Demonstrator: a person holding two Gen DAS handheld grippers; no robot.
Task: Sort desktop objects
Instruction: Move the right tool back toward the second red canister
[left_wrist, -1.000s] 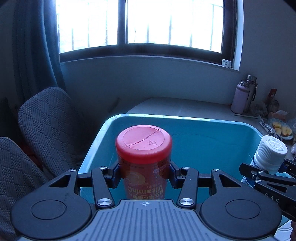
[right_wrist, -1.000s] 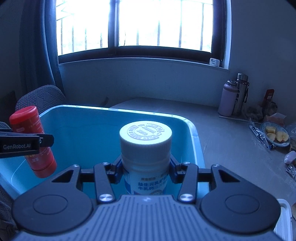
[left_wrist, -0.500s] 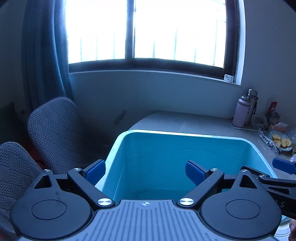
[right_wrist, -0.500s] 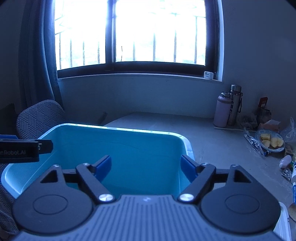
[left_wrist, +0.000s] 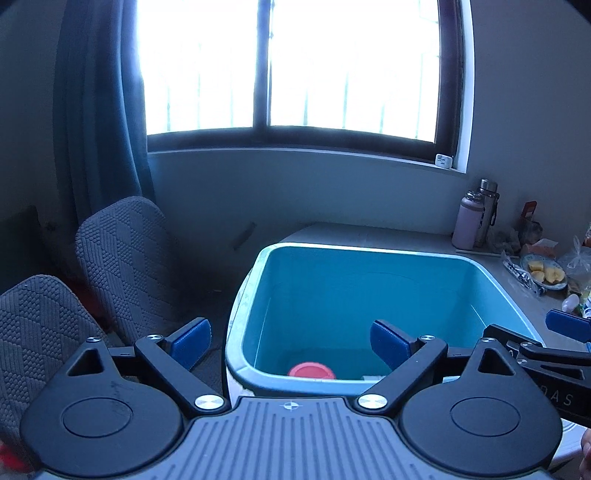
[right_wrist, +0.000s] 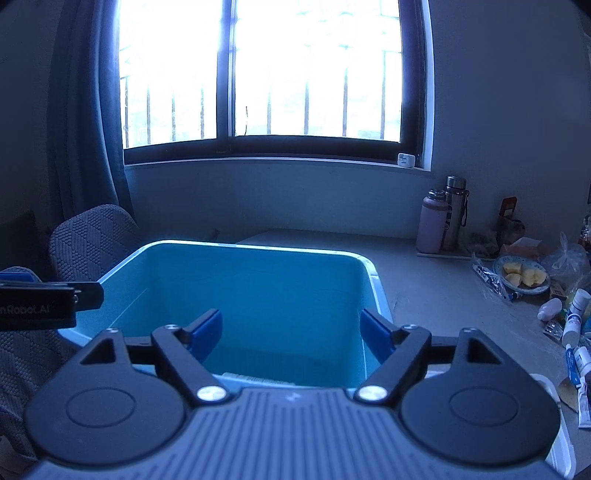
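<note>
Above the near rim of the blue bin (left_wrist: 369, 258), both grippers hang with nothing in them. Left gripper (left_wrist: 291, 338): jaws spread wide, blue pads (left_wrist: 192, 338) bare. Right gripper (right_wrist: 291, 332): same, spread wide, nothing between the pads.

Red-capped bottle (left_wrist: 312, 370) is inside the bin, down on the floor by the near wall; only its round cap shows over the rim in the left wrist view. A sliver of something white (left_wrist: 373, 377) sits just right of it, too hidden to identify. In the right wrist view a pale strip (right_wrist: 258, 378) peeks over the bin's near rim, also not identifiable.

The bin sits at the left edge of the tabletop (right_wrist: 424, 280), with its left side right at that edge. Two grey chairs (left_wrist: 122, 254) stand left of it, off the table.

Far right corner of the tabletop: pink bottle (right_wrist: 430, 221) and steel flask (right_wrist: 455, 210) touching or nearly so, against the wall. Along the right edge: plate of cut fruit (right_wrist: 522, 278), plastic bag (right_wrist: 569, 262), and a scatter of small white bottles and tubes (right_wrist: 574, 332).

Each gripper's side shows at the frame edge of the other's view.
</note>
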